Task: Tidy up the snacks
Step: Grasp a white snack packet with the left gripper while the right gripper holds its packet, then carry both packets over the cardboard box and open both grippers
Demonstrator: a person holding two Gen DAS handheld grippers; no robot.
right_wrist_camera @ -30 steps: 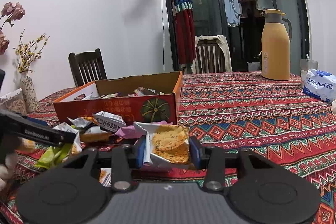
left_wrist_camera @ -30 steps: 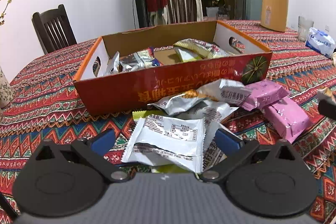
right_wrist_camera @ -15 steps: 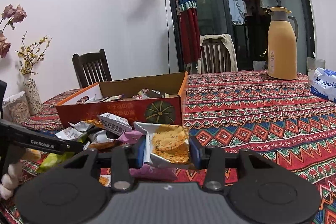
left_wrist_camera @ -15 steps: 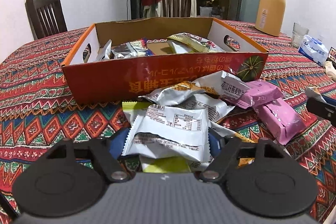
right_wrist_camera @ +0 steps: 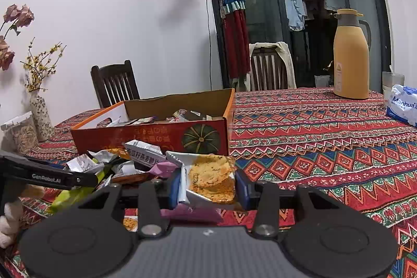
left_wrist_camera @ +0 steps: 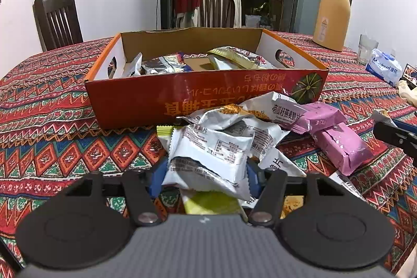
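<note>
An orange cardboard box [left_wrist_camera: 208, 98] with several snack packets inside stands on the patterned tablecloth. In front of it lies a pile of loose packets, among them pink packets [left_wrist_camera: 344, 150] and a green packet [left_wrist_camera: 211, 202]. My left gripper [left_wrist_camera: 204, 179] is closing on a white snack packet [left_wrist_camera: 208, 155] at the near edge of the pile; its blue pads press the packet's two sides and it bulges. My right gripper [right_wrist_camera: 208, 186] is shut on a clear packet of orange crackers [right_wrist_camera: 211, 176], held just above the pile to the right of the box [right_wrist_camera: 151, 134].
A yellow thermos [left_wrist_camera: 332, 17], a glass and a blue-and-white tissue pack [left_wrist_camera: 383, 68] stand at the far right of the table. A vase [right_wrist_camera: 41, 116] and a jar [right_wrist_camera: 22, 134] are at the left edge. Wooden chairs stand behind the table.
My left gripper's jaws came in from wide apart onto the white packet, which now looks squeezed and narrower. The right gripper kept still with its cracker packet.
</note>
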